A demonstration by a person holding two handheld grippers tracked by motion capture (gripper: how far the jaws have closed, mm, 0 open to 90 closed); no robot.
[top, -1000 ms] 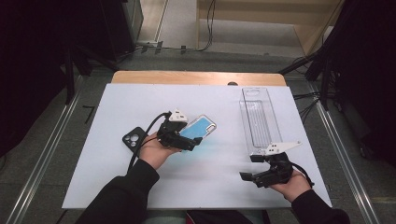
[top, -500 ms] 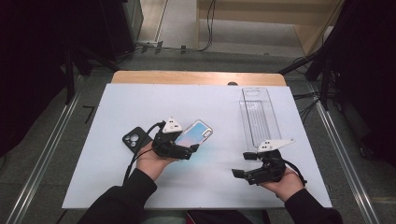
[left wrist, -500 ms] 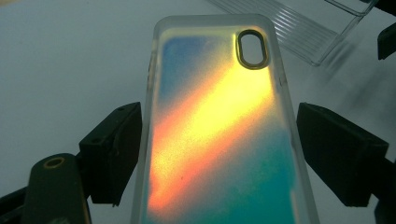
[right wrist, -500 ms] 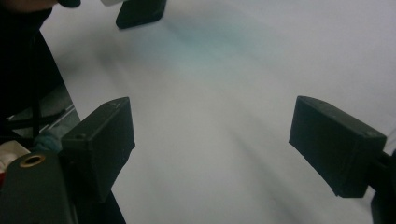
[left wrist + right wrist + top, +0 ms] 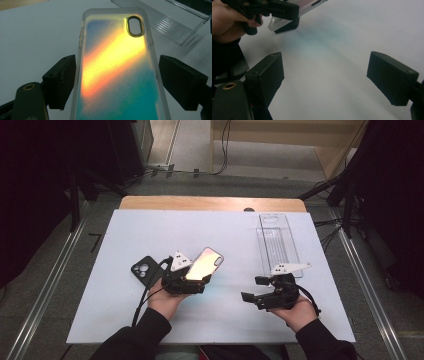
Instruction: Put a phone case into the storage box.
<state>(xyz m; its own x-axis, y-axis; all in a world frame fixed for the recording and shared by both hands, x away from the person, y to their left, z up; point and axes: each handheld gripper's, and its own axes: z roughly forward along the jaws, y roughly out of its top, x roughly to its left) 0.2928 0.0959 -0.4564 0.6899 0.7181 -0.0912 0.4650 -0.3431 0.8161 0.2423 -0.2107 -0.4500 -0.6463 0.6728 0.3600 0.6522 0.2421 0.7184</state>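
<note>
Iridescent case (image 5: 204,263), gripped across its width by the left gripper (image 5: 192,282), now tilts up off the white table (image 5: 125,230), nearer the person than before. Right gripper (image 5: 252,296) gapes wide and empty over bare table. Black case (image 5: 143,269) lies just left; clear tray (image 5: 277,242) beyond.

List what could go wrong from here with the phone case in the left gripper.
The iridescent phone case sits between the left gripper jaws, and whether they pinch it firmly is unclear; it may slip onto the table. Swinging it left could knock the black case.
</note>
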